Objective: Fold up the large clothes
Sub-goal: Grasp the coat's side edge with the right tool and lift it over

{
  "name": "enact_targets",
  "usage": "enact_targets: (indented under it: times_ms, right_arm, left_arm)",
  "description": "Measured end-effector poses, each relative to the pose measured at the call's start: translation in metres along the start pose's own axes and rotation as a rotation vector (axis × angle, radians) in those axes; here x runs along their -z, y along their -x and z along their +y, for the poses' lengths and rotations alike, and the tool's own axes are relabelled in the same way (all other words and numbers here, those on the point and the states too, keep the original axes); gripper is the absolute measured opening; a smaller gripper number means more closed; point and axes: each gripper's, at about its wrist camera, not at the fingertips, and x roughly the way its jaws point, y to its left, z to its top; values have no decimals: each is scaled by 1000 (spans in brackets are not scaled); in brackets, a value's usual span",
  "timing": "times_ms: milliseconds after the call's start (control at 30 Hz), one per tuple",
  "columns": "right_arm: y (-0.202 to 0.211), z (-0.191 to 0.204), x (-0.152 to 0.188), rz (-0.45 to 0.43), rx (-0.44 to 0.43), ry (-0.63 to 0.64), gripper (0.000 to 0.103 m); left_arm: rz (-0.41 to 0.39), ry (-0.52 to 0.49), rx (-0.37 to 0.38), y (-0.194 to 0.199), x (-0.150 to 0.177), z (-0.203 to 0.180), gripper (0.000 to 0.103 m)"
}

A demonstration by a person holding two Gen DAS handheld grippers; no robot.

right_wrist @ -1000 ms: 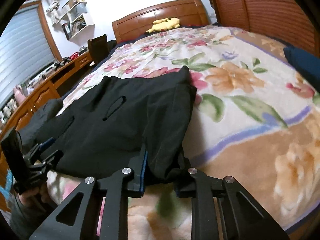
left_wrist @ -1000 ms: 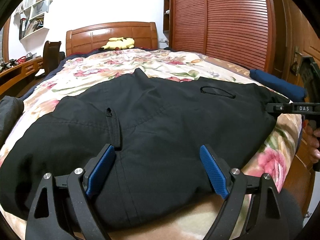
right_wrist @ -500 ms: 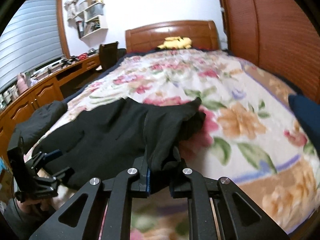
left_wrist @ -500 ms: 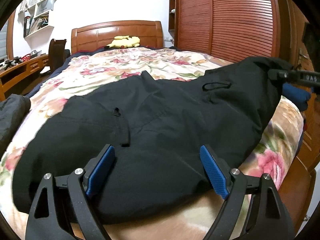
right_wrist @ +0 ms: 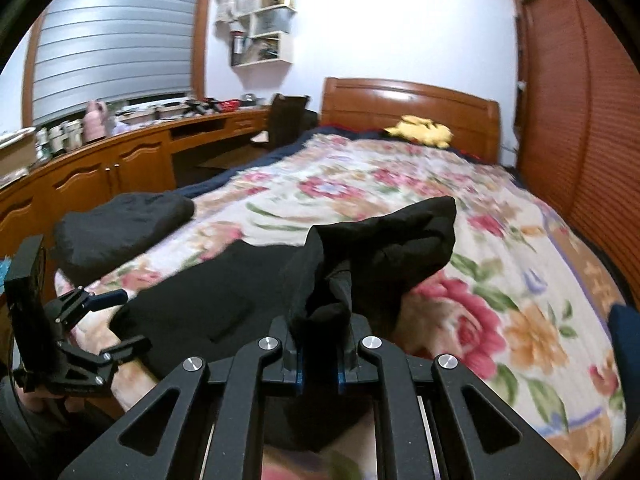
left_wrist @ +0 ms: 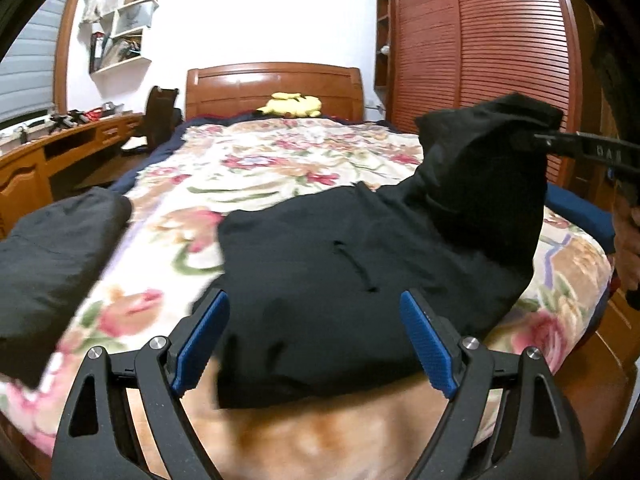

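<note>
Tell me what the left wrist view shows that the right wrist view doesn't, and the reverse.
Only the left wrist view shows the left gripper head-on, open above the black garment, and the wardrobe's slatted doors in full. Only the right wrist view shows the window blind and the right gripper pinching bunched cloth. Both show the floral bed, the yellow plush and a second dark pile.

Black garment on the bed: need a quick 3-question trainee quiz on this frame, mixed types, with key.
1. True or false: the right hand-held gripper is shut on a raised end of the black garment.
2. The left hand-held gripper is: A) open, holding nothing; B) shut on the garment; C) out of view.
3. Fill in: the yellow plush toy lies by the wooden ____.

Key: 1 true; 2 A; 3 headboard.
</note>
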Motion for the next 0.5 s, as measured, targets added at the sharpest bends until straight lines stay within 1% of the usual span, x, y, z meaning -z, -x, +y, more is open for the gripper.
enact_targets:
  times_ms: [167,267,367,400,500]
  right_arm:
    - [-22,40,-14,-19,-61,68,10]
    - [-37,65,-20,-10,-107,93,10]
    - [-59,82,-19,33,-171,100,10]
    - [-67,88,-15,61,-199,98,10]
    - [-88,99,-1,118,-234,109,10]
  left_arm:
    - [-19,39,-33,17,5,32,88]
    - [-18,78,-64,21,10,56,88]
    - [-17,114,-78,25,15,74,88]
    - [-16,124,-87,27,17,81,88]
    - [-18,141,-100,32,22,91,88]
